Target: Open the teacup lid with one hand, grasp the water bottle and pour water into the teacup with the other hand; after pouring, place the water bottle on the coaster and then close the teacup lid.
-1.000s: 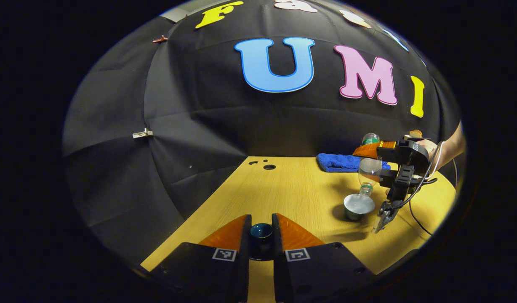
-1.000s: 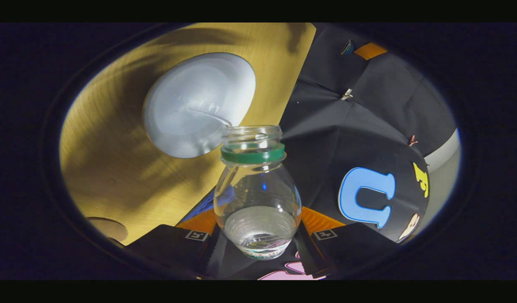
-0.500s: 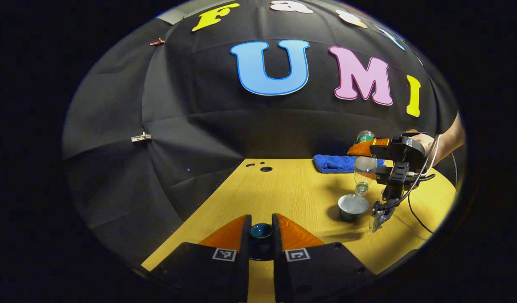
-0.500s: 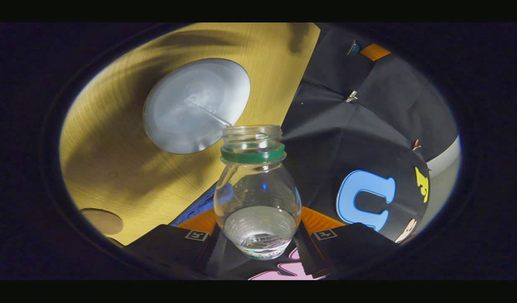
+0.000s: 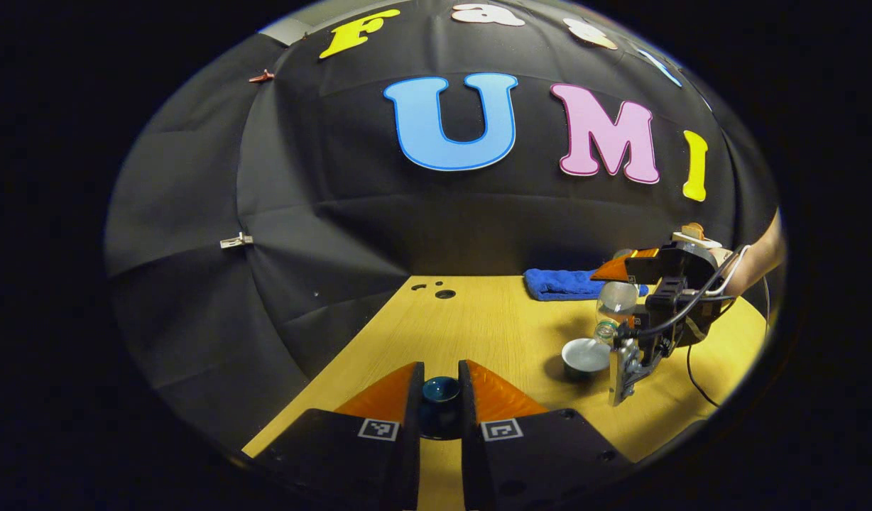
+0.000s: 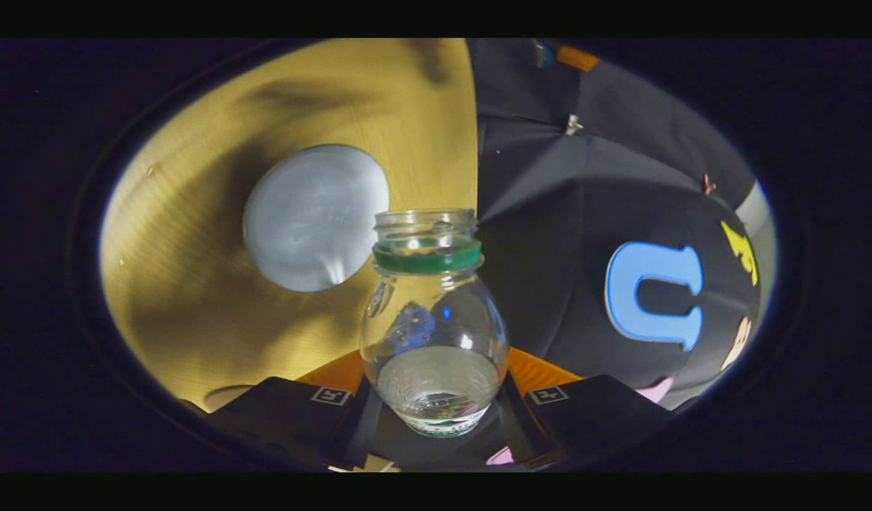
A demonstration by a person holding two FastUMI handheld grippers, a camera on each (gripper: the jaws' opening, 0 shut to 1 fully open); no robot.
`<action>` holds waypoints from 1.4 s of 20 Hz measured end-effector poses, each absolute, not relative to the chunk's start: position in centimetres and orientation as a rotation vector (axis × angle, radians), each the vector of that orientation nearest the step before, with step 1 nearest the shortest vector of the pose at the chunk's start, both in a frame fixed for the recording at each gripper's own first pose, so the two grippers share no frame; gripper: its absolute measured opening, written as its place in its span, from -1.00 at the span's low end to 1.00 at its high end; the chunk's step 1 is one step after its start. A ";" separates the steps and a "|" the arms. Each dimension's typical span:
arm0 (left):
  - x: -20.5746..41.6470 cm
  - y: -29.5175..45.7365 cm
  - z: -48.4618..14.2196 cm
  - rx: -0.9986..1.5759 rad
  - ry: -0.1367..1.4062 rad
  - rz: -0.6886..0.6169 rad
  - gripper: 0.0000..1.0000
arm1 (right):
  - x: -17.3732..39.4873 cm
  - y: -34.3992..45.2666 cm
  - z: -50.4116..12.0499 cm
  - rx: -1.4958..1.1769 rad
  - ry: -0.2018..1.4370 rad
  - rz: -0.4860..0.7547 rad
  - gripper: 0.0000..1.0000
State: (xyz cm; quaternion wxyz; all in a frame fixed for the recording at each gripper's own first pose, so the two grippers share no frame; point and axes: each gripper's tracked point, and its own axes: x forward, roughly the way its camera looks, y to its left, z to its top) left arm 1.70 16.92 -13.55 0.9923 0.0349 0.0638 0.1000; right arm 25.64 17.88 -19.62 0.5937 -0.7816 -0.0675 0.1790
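The cup (image 6: 314, 216) stands open on the table (image 5: 493, 333), its pale inside showing water. The right tongs (image 6: 436, 397) pinch the bottle (image 6: 434, 319), which is tilted with its uncapped mouth just over the cup's rim; a little water sits in the bottle. The left tongs (image 5: 440, 408) are pressed on the dark lid (image 5: 440, 392), held low over the near table edge. The left gripper view also takes in a blue towel (image 5: 560, 284) by the wall and the hand (image 5: 723, 259) on the right tongs. The right gripper view catches a round coaster (image 6: 226, 395) at the table's edge.

Wooden table (image 5: 478, 319): teacup (image 5: 584, 357), blue cloth (image 5: 560, 284).
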 end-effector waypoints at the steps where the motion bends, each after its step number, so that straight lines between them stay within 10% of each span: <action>1: 1.6 16.8 -13.3 0.065 0.126 0.206 -0.51 | 25.4 17.5 -19.6 -1.743 -0.108 0.409 0.50; 18: 2.8 10.2 -10.1 -0.032 0.081 0.254 -0.53 | 22.4 7.8 -11.8 -0.200 0.263 0.344 0.51; 28: 8.2 8.4 -12.1 -0.172 0.033 0.308 -0.44 | 24.4 3.6 -17.7 -0.037 0.210 0.319 0.43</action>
